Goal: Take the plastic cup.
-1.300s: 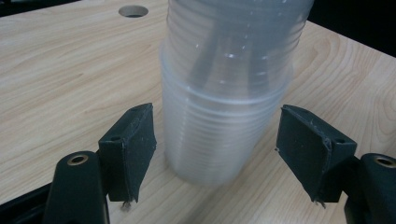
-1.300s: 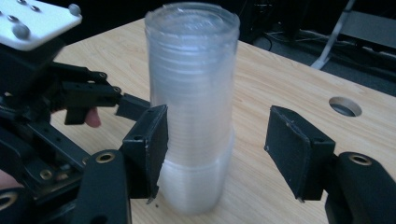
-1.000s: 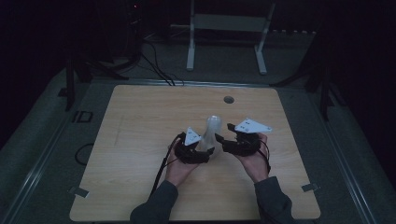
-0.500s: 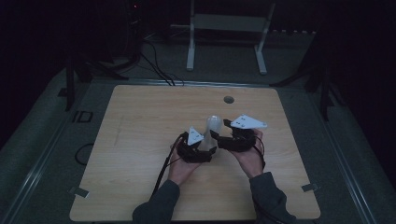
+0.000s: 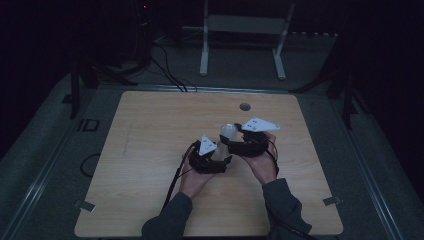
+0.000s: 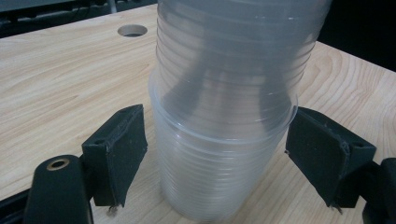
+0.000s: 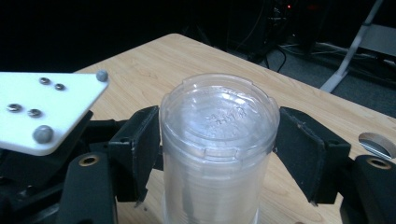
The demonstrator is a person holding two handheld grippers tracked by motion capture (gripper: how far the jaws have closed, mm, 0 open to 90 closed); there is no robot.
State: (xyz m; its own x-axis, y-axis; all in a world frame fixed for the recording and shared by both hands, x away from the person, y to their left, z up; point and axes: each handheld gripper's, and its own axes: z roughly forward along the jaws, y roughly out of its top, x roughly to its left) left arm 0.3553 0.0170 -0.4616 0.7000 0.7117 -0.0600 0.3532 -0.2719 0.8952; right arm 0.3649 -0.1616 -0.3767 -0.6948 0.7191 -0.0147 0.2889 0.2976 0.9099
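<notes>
A stack of clear plastic cups (image 5: 226,133) stands upside down on the wooden table (image 5: 150,150), near its middle. My left gripper (image 5: 219,156) brackets the lower part of the stack (image 6: 224,140). Its jaws have just been opening, and a thin gap shows beside the left pad (image 6: 123,149). My right gripper (image 5: 231,138) comes in from the right, with its white plate on top. In the right gripper view its jaws (image 7: 217,154) sit against both sides of the top cup (image 7: 217,135).
A round hole (image 5: 244,106) lies in the tabletop behind the stack. A white metal stand (image 5: 245,30) and cables sit on the dark floor beyond the far edge. Bare wood stretches to the left and front of my hands.
My right gripper has moved left to the stack and now holds its top between the jaws. The left hand has stayed in place beside the stack's base.
</notes>
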